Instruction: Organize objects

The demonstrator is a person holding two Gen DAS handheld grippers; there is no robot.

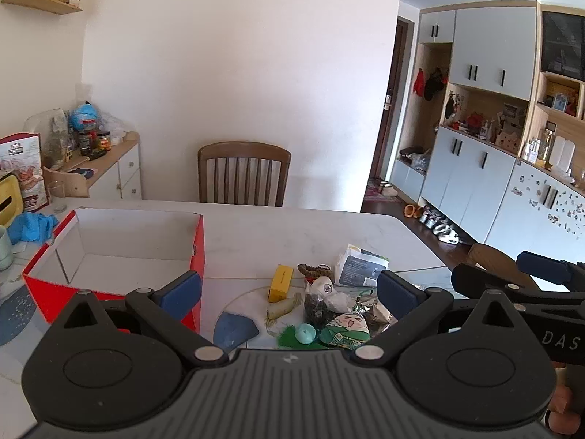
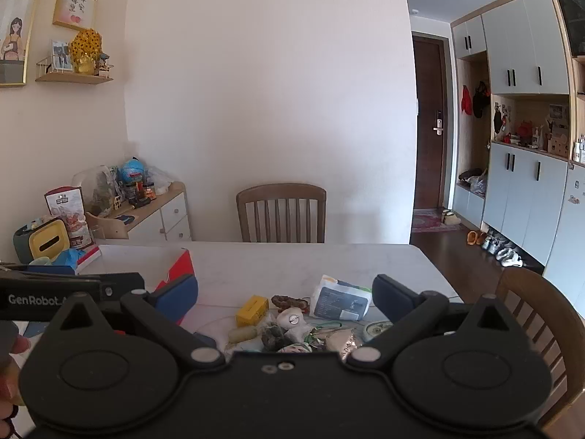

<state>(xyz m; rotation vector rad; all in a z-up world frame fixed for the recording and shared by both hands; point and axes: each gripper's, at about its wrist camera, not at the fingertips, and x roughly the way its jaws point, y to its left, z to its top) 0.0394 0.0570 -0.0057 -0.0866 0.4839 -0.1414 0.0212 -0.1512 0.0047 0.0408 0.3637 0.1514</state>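
Red box (image 1: 109, 241) open, nothing visible inside; clutter pile (image 1: 329, 311) beside, on table.

Place: I am in a home's dining area.
Table: a pale marble-look dining table (image 1: 292, 230) with a wooden chair (image 1: 244, 172) at centre frame.
Right side: entry door (image 2: 430, 124), grey cabinets (image 2: 526, 44), shoes (image 2: 501, 248) on the floor.
Upper left: framed pictures (image 2: 74, 7), wall shelf (image 2: 73, 78).

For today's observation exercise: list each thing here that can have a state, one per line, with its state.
Left gripper: open, holding nothing.
Right gripper: open, holding nothing.
Red box: open on top, nothing visible inside.
Yellow box: closed, lying on the table.
White packet: lying flat.
Door: shut.
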